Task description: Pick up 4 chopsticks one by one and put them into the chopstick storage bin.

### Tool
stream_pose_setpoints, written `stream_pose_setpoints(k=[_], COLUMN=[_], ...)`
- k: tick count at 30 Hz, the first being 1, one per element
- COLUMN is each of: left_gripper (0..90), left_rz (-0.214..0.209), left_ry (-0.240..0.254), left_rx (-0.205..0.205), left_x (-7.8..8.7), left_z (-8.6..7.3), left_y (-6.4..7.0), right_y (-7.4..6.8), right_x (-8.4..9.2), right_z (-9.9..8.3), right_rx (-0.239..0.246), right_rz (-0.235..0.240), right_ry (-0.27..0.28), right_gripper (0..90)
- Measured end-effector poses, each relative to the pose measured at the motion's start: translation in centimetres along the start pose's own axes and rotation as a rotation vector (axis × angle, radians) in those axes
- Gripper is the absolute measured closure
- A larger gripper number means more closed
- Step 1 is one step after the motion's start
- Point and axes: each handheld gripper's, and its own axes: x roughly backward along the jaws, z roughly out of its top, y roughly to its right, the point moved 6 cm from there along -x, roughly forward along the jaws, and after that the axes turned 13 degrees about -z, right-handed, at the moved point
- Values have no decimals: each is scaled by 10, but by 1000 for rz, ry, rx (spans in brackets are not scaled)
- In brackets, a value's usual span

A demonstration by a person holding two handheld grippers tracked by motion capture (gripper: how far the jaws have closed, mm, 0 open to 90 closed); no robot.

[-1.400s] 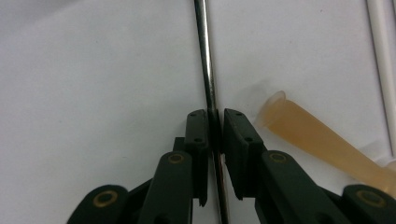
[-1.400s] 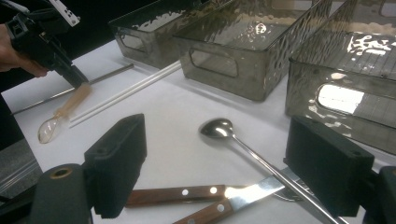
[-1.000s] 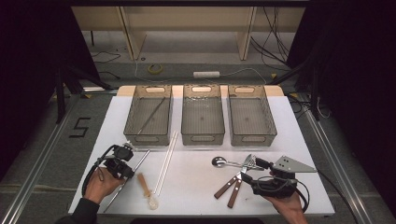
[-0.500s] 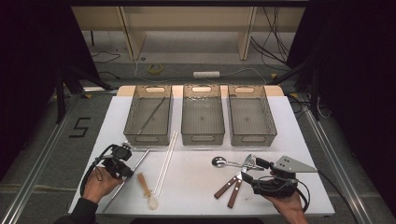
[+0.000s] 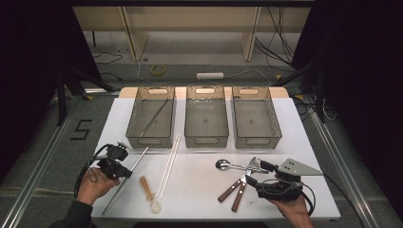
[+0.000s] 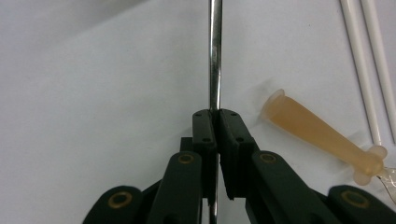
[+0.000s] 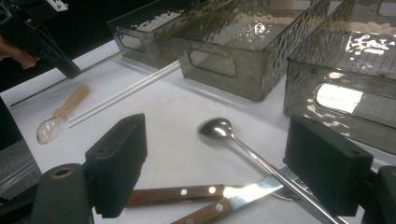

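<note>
Three clear bins stand in a row at the far side of the white worktop [image 5: 294, 142], and the middle bin [image 5: 205, 118] serves as the landmark here. Left of and nearer than the middle bin, the left gripper [image 6: 215, 122] has its fingers [image 6: 204, 133] pressed together on a thin metal rod [image 6: 215, 56], which runs straight out between them across the worktop; in the high view the rod [image 5: 135, 164] lies slanted, its far end pointing toward the left bin [image 5: 153, 116]. Just right of the rod, in front of the middle bin's left corner, lies a small amber-handled spoon [image 5: 148, 192], and beside it a pair of white sticks [image 5: 170, 164] reaches up toward the gap between the left and middle bins. A second rod [image 5: 154, 116] rests slanted inside the left bin. Right of and nearer than the middle bin, the right gripper [image 7: 215, 172] hovers with its fingers [image 7: 119, 163] wide apart, holding nothing; between them lie a long metal spoon [image 7: 219, 128] and two wooden-handled pieces of cutlery [image 7: 182, 192]. The right bin [image 5: 253, 118] sits beyond them
</note>
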Motion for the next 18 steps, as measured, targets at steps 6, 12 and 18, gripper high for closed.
stream_pose_setpoints(k=[6,12,18], left_gripper=[854,853,852], left_rz=[-16,-24,-22], left_ry=[45,89,143], left_rx=[-3,-8,-15], left_x=[11,16,22], left_z=[2,6,11], left_y=[-1,-1,-2], right_y=[0,0,1], right_x=[0,0,0], right_z=[0,0,0], right_rx=[-2,-2,-2], right_rz=[-1,-1,-1], right_ry=[-2,-2,-2], right_gripper=[219,219,219])
